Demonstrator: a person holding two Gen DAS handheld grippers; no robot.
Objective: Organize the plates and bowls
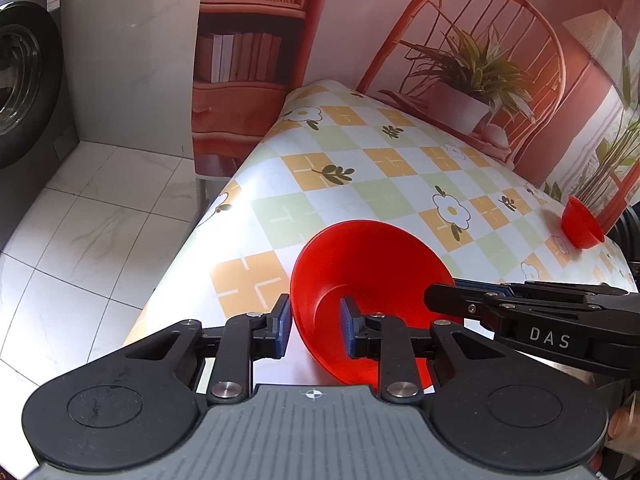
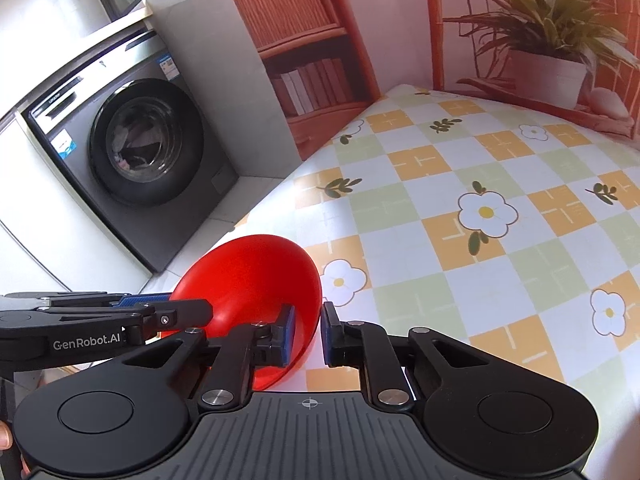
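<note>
Red plastic fills the middle of both wrist views: a large bowl (image 1: 360, 280) sits near the left front edge of the table (image 1: 360, 152), which wears a glossy checked cloth of orange, green and white squares with daisies and leaf sprigs; the left gripper (image 1: 315, 326) straddles the bowl's near-left rim, one blue pad outside the wall and the other inside, both standing off the plastic with a gap showing, so the tongs are released rather than clenched; the right gripper (image 2: 308, 332) straddles the rim on the bowl's other side, its left pad inside the bowl, its right pad outside, the rim passing between them with slivers of space either side, so it too looks released, though contact at the inner pad I cannot tell for certain; a second, smaller red bowl (image 1: 580, 226) stands well apart at the far right of the table, close to the backdrop printed with a chair and potted plant (image 1: 476, 76); a grey washing machine (image 2: 128, 152) stands on white floor tiles beyond the table's left side.
</note>
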